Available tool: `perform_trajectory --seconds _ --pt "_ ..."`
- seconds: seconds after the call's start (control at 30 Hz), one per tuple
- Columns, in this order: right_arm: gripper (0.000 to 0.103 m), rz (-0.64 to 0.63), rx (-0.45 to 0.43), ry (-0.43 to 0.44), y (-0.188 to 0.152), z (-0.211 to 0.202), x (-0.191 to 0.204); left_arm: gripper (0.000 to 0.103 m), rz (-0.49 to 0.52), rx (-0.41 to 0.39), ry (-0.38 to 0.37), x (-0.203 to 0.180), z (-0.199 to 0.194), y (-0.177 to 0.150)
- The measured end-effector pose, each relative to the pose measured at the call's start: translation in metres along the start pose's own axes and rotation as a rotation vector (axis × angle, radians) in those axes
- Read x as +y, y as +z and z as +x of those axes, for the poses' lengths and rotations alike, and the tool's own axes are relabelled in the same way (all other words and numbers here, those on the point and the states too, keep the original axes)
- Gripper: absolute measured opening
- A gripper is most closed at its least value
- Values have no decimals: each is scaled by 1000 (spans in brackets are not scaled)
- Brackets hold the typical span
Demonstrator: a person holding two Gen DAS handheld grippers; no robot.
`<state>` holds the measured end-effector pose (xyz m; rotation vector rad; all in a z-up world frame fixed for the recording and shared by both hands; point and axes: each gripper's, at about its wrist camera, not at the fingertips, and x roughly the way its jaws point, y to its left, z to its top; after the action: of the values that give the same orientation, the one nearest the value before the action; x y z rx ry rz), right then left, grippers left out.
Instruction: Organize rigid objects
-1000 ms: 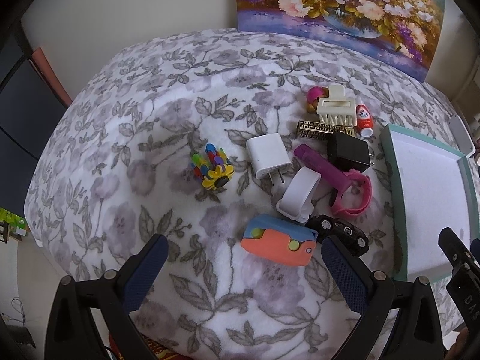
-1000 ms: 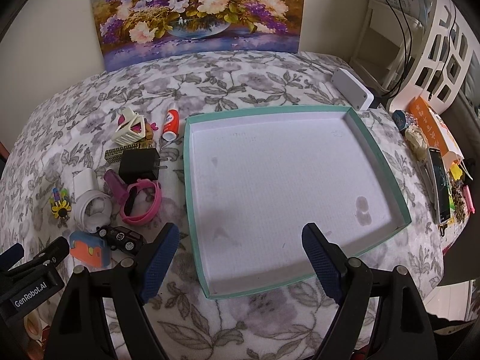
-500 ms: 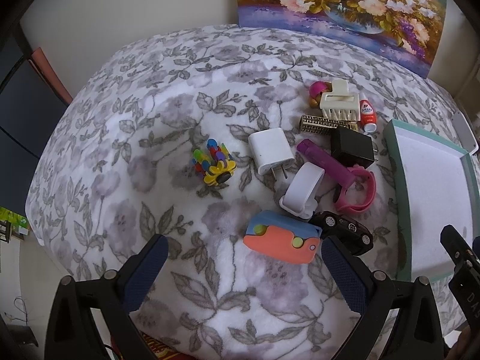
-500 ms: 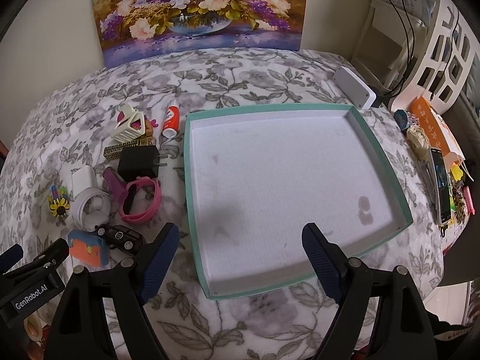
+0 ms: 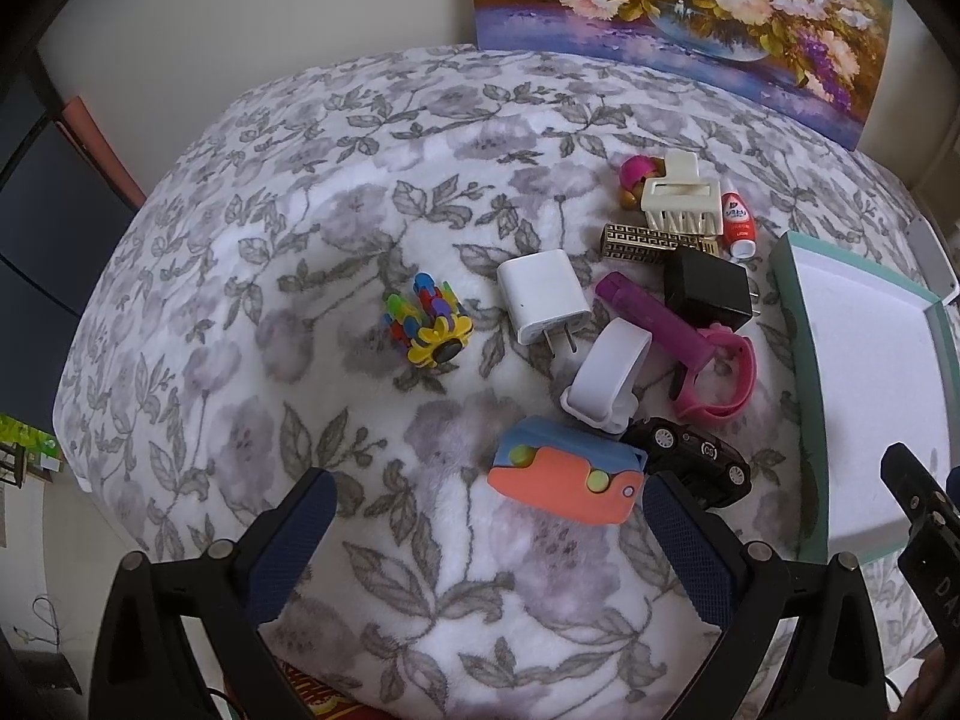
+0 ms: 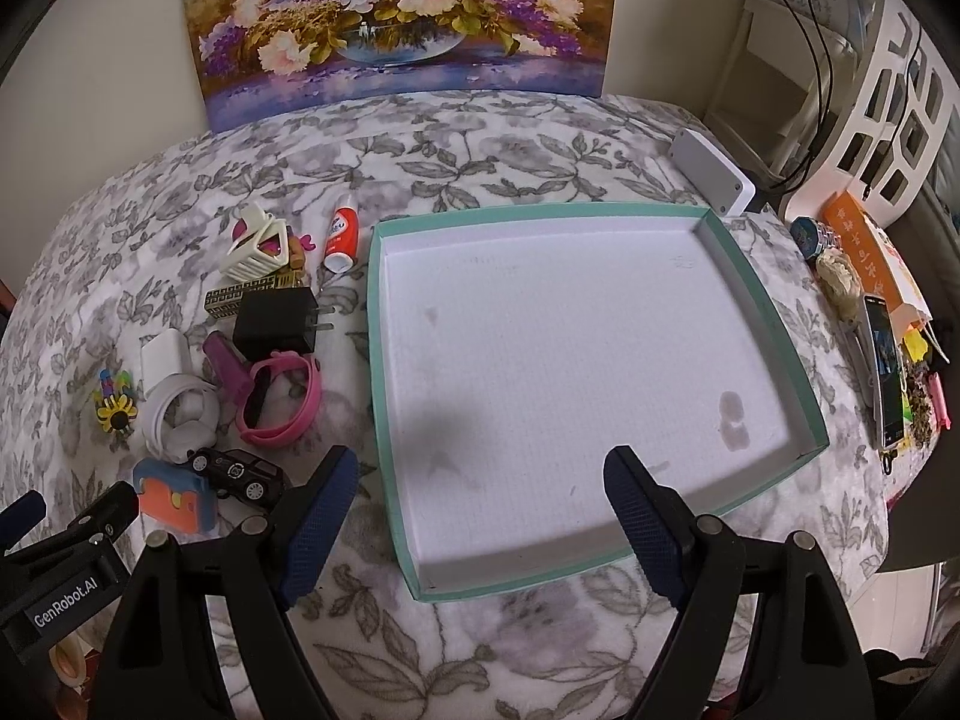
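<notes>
Small rigid objects lie clustered on a floral blanket. Closest to my open left gripper (image 5: 489, 501) is an orange-and-blue block toy (image 5: 564, 480), just ahead of the fingertips. Beside it sits a black toy car (image 5: 690, 459), then a white ring (image 5: 609, 375), a pink wristband (image 5: 717, 378), white charger (image 5: 540, 297), black charger (image 5: 705, 291), colourful flower toy (image 5: 429, 324), cream hair clip (image 5: 681, 198) and small red bottle (image 5: 738, 225). My right gripper (image 6: 480, 486) hangs open over the near edge of the empty teal tray (image 6: 375, 324).
A flower painting (image 6: 396, 18) leans on the wall behind the blanket. A white box (image 6: 711, 171) sits past the tray's far right corner. To the right stands a side table with a phone (image 6: 885, 372) and clutter. The left gripper's body (image 6: 54, 558) shows at the lower left of the right wrist view.
The left gripper's view has shifted slightly, with the objects sliding a little down and right in frame. The right gripper barely moved. Both stayed open and nothing was picked up.
</notes>
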<state>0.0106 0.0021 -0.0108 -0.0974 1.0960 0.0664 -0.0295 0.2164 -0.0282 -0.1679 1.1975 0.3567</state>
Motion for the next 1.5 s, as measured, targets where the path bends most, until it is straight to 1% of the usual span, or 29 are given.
perform_trajectory --seconds 1.13,1.3,1.43,1.5 --pt "85 0 1 1 1 0 0 103 8 5 7 -2 1 -1" --pt "85 -21 0 52 -1 2 10 103 22 17 12 -5 4 -1" --pt "85 -52 23 95 0 8 28 103 49 62 -6 -7 19 -1" --pt "85 -63 47 121 1 12 38 103 59 79 3 -7 27 -1"
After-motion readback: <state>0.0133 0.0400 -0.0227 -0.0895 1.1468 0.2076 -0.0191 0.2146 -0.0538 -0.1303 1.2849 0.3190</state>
